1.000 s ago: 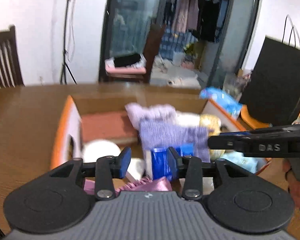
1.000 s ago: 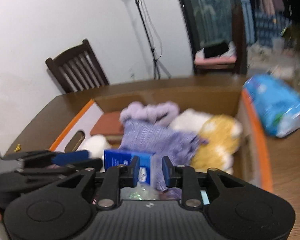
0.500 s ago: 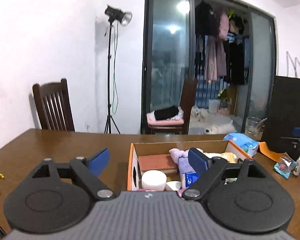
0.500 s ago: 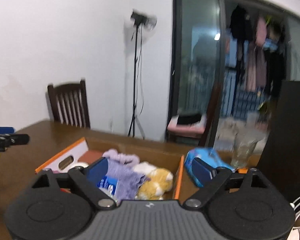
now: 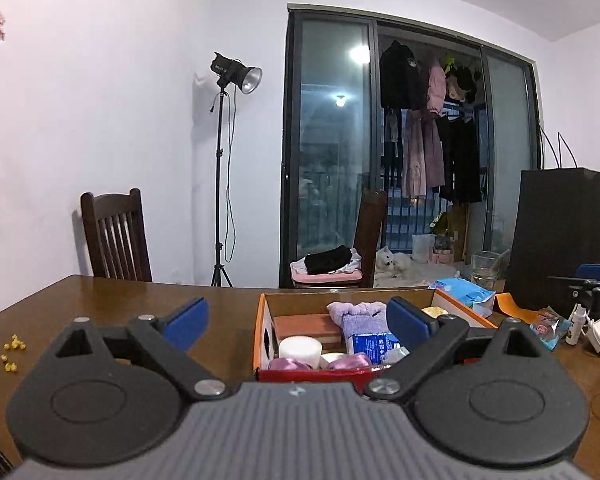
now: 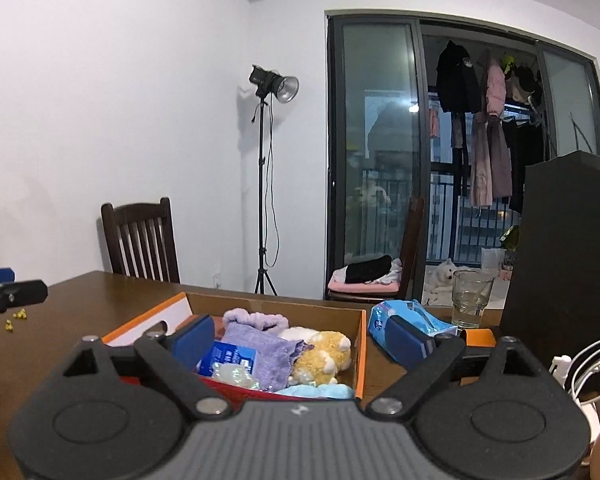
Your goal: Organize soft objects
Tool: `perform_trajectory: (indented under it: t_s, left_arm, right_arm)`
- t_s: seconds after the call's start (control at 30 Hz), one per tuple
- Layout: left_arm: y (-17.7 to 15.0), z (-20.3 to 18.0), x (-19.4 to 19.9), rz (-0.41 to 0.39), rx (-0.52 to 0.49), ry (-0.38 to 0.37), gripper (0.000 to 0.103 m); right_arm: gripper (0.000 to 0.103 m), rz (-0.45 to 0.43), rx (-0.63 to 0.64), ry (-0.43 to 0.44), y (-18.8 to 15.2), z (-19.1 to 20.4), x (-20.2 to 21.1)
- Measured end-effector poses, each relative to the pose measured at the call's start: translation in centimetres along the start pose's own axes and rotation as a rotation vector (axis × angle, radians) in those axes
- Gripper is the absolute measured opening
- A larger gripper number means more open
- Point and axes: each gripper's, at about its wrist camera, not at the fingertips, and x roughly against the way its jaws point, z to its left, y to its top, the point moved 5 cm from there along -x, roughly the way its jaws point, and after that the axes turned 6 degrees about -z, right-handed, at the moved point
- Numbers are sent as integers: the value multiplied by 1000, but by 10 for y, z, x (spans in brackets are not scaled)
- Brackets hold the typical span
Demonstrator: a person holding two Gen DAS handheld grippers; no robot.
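Observation:
An orange-edged cardboard box (image 5: 260, 322) (image 6: 361, 344) stands on the brown wooden table. It holds a purple towel (image 5: 358, 322) (image 6: 256, 346), a yellow plush toy (image 6: 324, 356), a blue tissue pack (image 5: 374, 346) (image 6: 228, 358), a white roll (image 5: 300, 350), a brick-red pad (image 5: 306, 326) and pink satin cloth (image 5: 288, 364). My left gripper (image 5: 298, 320) is open and empty, held back above the box's near side. My right gripper (image 6: 300, 340) is open and empty, also back from the box.
A blue wipes pack (image 6: 412, 318) (image 5: 466, 294) lies right of the box, by a glass (image 6: 470, 298) and a black paper bag (image 6: 564, 256) (image 5: 556, 236). White cables (image 6: 588, 364) and small packets (image 5: 548, 326) lie at the right. Yellow crumbs (image 5: 10, 352) lie at the left. Chairs stand behind the table.
Both grippers opened and let go of the blue tissue pack, which now lies in the box. Both pulled back and tilted up from the box.

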Motion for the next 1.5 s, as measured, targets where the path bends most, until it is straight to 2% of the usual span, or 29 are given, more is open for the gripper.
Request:
perform_trajectory:
  t_s: [0.17,0.37,0.53,0.67,0.77,0.87,1.33,1.5]
  left_arm:
    - [-23,2,46,-12,35,11,100]
    - [-59,3,108,16,29,33,103]
    - [-83,2,155,17,8,73,103]
    - [-101,-1,188,82,3,52,103]
    - [-99,-8,199,76,-24,8,103]
    - [-93,-14,204,49,-6,-11,103]
    - [-89,-14,205,47,4,0,103]
    - [-90,-13,205,46,6,0,103]
  right_arm:
    - [92,-39,8,-4,-14,21,33]
    - [95,-56,73,9,-54,54,92]
    - [95,24,48,40,-95,77,141]
    - [95,94,39,11,-119,89,180]
    - [95,134,-5,-26,-131,93,206]
    - [95,132,-48,-21,-134,95,219]
    - [96,81,-75,-28,-119,95,215]
    - [100,53,-84,-45,-116,90,216]
